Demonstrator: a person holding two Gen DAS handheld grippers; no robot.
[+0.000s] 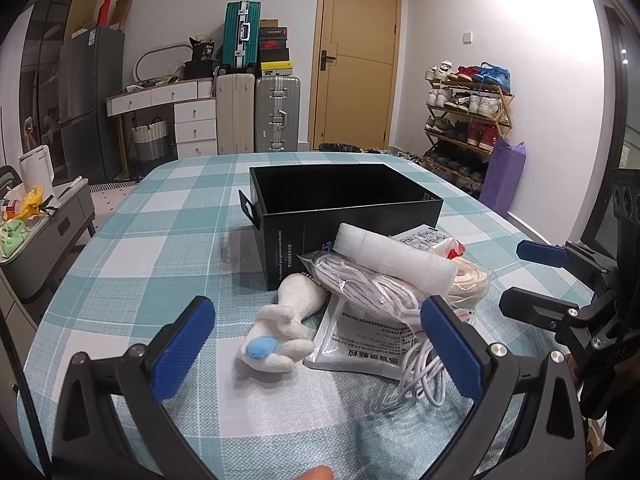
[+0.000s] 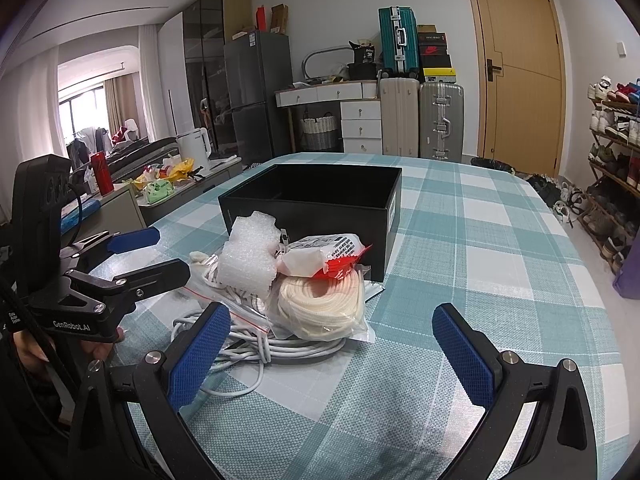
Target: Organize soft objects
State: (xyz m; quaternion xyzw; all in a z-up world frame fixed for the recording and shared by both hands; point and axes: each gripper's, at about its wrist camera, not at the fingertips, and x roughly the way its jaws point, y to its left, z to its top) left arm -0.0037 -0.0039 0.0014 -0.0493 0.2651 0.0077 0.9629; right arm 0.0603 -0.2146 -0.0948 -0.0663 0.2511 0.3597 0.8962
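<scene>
Room looked evenly bright on my feed, window (image 2: 86, 108) blown out, heavy fisheye bending, dark corners, everything sharp.

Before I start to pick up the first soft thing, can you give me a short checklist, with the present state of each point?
1. Black box open, nothing seen inside: ok.
2. Left tongs open, empty: ok.
3. Right tongs open, empty: ok.
4. Plush toy lies free beside the pile: ok.
5. White cable loose under the bags, may snag: not ok.
6. Foam piece steady on top of the pile: cannot tell.
</scene>
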